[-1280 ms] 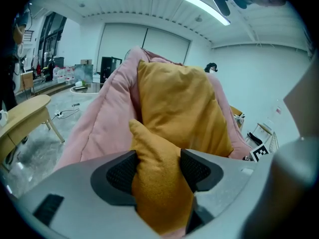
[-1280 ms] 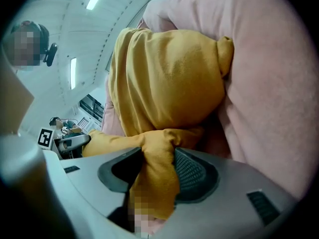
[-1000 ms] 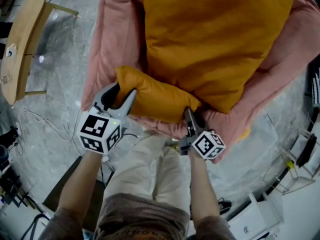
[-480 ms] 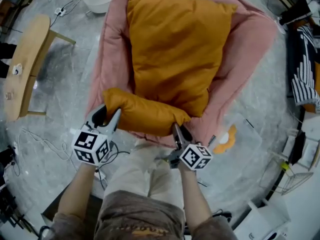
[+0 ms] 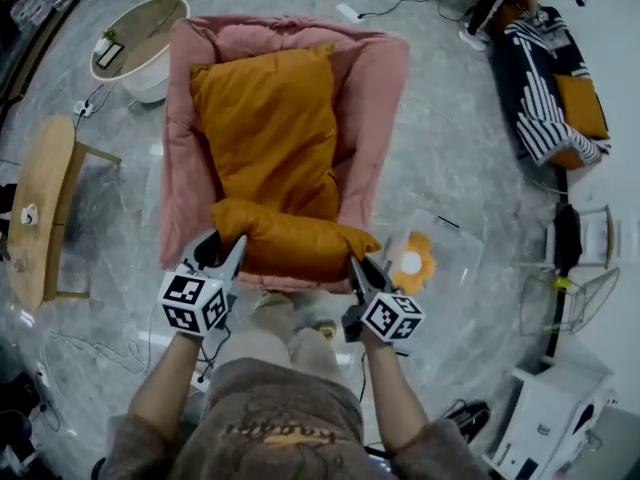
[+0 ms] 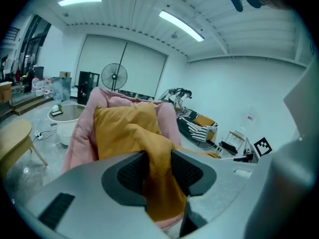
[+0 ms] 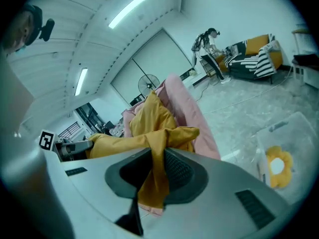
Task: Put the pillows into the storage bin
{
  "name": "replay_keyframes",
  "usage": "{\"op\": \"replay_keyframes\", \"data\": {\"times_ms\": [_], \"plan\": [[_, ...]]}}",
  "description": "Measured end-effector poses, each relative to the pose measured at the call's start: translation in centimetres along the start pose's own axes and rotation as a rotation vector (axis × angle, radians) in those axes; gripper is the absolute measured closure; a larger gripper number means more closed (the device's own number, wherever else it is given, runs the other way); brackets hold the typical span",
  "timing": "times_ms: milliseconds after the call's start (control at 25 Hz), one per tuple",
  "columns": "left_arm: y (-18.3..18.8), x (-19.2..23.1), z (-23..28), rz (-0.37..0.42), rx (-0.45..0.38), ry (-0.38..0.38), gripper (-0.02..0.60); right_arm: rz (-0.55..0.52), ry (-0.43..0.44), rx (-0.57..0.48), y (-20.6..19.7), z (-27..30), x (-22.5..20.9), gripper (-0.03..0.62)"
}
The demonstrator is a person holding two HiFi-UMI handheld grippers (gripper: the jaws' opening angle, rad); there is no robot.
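Observation:
A small orange pillow [image 5: 290, 248] hangs stretched between my two grippers, over the near edge of a pink lounger [image 5: 378, 78]. My left gripper [image 5: 222, 246] is shut on the pillow's left corner, and orange fabric [image 6: 160, 183] is pinched between its pads. My right gripper [image 5: 358, 268] is shut on the right corner, with a fold of fabric [image 7: 153, 183] gripped in the jaws. A large orange pillow [image 5: 265, 128] lies on the lounger. The clear storage bin [image 5: 455, 253] stands on the floor to the right, with a yellow flower-shaped pillow [image 5: 410, 262] inside.
A round white table [image 5: 140, 43] stands at the far left and a wooden bench [image 5: 40, 218] at the left. A sofa with a striped throw [image 5: 545, 98] is at the far right. A wire rack [image 5: 582, 300] and a white cabinet [image 5: 545, 418] stand at the right.
The small pillow has risen off the lounger with both grippers on its ends. The head view has pulled back, so the lounger looks smaller and the storage bin has come into sight.

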State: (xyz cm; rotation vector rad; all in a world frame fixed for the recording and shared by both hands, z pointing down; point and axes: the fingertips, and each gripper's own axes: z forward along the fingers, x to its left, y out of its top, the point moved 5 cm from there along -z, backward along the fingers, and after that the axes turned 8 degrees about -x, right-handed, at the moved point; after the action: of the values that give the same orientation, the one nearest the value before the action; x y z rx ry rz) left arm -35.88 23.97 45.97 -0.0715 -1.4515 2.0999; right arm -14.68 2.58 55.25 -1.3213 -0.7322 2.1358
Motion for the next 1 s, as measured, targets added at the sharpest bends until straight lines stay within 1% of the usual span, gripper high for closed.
{"op": "replay_keyframes", "data": {"times_ms": [200,400,560,720,1000], "plan": [[1.6,-8.2,1.4,0.040,-0.004,-0.151,0.425,0.015,-0.105,-0.135,3.7,-8.8,-2.3,0.513],[1.7,-16.8,2.5,0.090,0.021,-0.306,0.423,0.022,-0.225,-0.258,5.7,-18.2,-5.5,0.513],[1.6,-26.0,3.6,0.137,0.037,-0.426,0.423,0.058,-0.308,-0.373,7.4,-26.8,-9.0,0.514],[0.5,-35.0,3.9,0.184,0.051,-0.535,0.423,0.074,-0.399,-0.461,8.0,-35.7,-12.2,0.514],[-3.1,-48.3,5.0,0.237,0.083,-0.706,0.423,0.096,-0.534,-0.571,7.3,-48.3,-17.1,0.516]]}}
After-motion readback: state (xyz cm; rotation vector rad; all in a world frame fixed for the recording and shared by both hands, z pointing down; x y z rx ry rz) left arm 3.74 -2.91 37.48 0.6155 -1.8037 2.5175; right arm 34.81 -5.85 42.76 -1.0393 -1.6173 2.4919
